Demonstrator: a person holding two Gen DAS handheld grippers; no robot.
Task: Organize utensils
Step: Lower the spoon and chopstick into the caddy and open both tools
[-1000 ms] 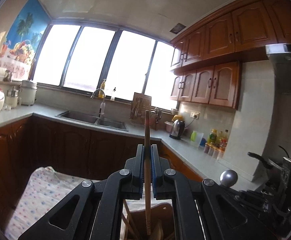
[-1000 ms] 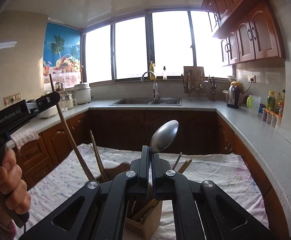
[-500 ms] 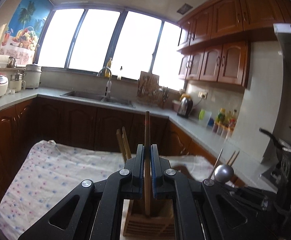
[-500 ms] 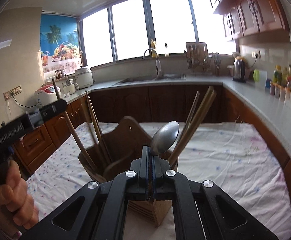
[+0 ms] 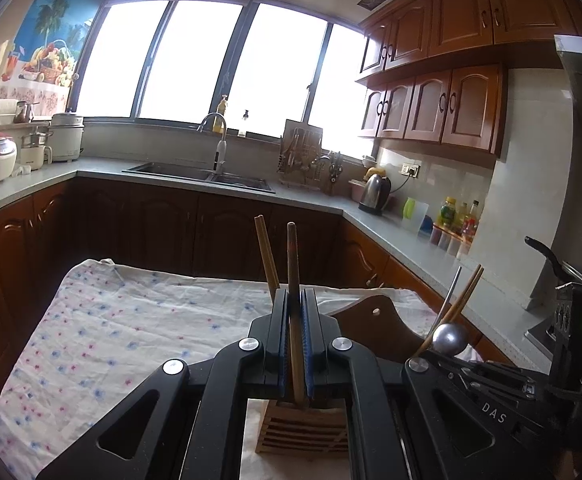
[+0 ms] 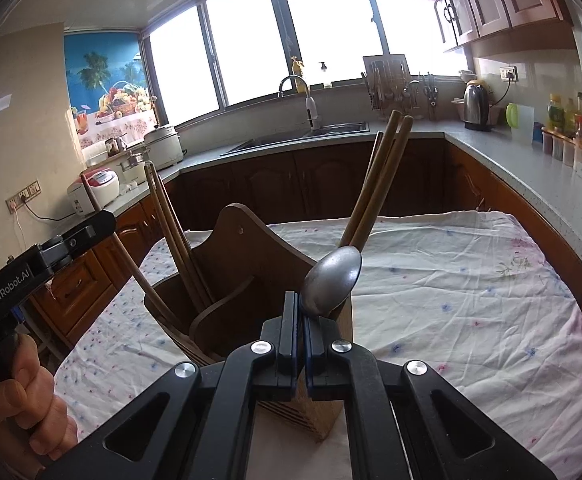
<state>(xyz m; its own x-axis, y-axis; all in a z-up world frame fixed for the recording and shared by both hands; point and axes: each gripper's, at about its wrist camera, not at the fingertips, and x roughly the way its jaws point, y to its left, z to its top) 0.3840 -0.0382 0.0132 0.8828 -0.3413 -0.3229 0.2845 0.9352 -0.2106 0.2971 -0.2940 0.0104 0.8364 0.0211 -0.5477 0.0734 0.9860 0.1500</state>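
Your left gripper [image 5: 295, 300] clamps a wooden chopstick [image 5: 293, 264] upright over the wooden utensil holder [image 6: 251, 280]; your right gripper [image 6: 299, 308] pinches a metal spoon [image 6: 333, 280], bowl up, above the holder's compartment at 3 o'clock, on the floral tablecloth [image 6: 451, 300].

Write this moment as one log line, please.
left claw: shut on chopstick | right claw: shut on spoon | both over wooden holder
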